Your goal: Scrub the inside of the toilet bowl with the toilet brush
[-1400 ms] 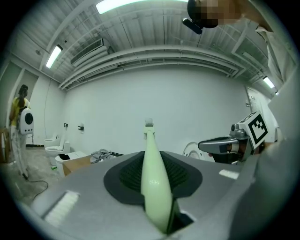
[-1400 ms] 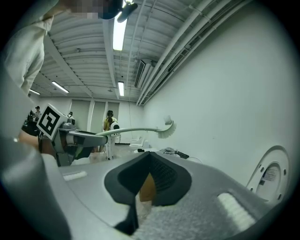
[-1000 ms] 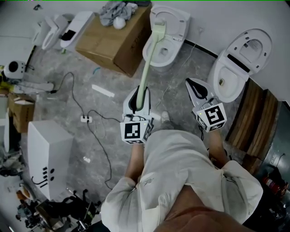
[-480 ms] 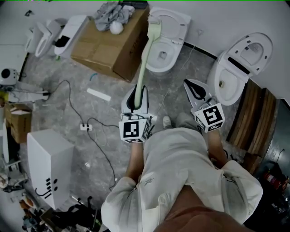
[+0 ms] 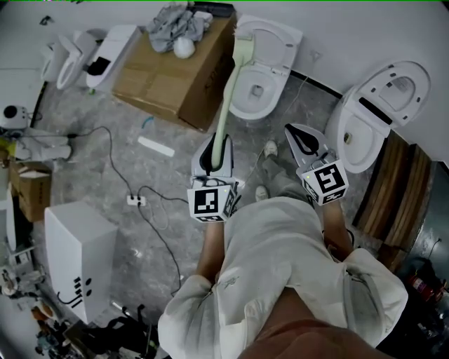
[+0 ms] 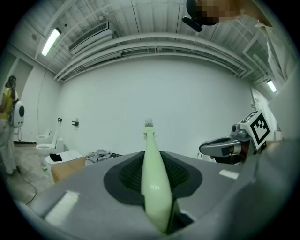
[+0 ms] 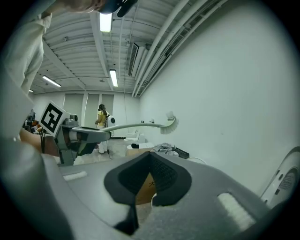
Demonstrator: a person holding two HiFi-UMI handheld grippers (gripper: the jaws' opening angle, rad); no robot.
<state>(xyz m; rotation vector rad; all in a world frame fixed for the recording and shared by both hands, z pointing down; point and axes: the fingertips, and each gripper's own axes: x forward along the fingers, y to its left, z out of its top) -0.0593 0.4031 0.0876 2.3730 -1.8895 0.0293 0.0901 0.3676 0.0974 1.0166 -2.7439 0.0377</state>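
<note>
My left gripper [image 5: 212, 148] is shut on the handle of a pale green toilet brush [image 5: 226, 105]. The handle runs forward, and the brush head [image 5: 243, 46] hangs over the left rim of a white toilet [image 5: 270, 80] against the wall, lid up. In the left gripper view the handle [image 6: 153, 176] rises between the jaws to the bristles [image 6: 148, 123]. My right gripper [image 5: 300, 134] is beside it at the right, shut on nothing, short of the bowl. From the right gripper [image 7: 150, 180] view the brush head [image 7: 171, 123] shows in front of the wall.
A second toilet [image 5: 375, 112] stands at the right, with wooden planks [image 5: 393, 186] below it. A cardboard box [image 5: 175, 70] with a grey cloth [image 5: 175, 19] sits left of the bowl. Cables [image 5: 140, 193] cross the floor; a white cabinet [image 5: 77, 252] stands at the lower left.
The person's feet have stepped nearer the toilet and the scene has slid slightly. The brush head stays over the bowl's left rim. Both grippers keep their grip states.
</note>
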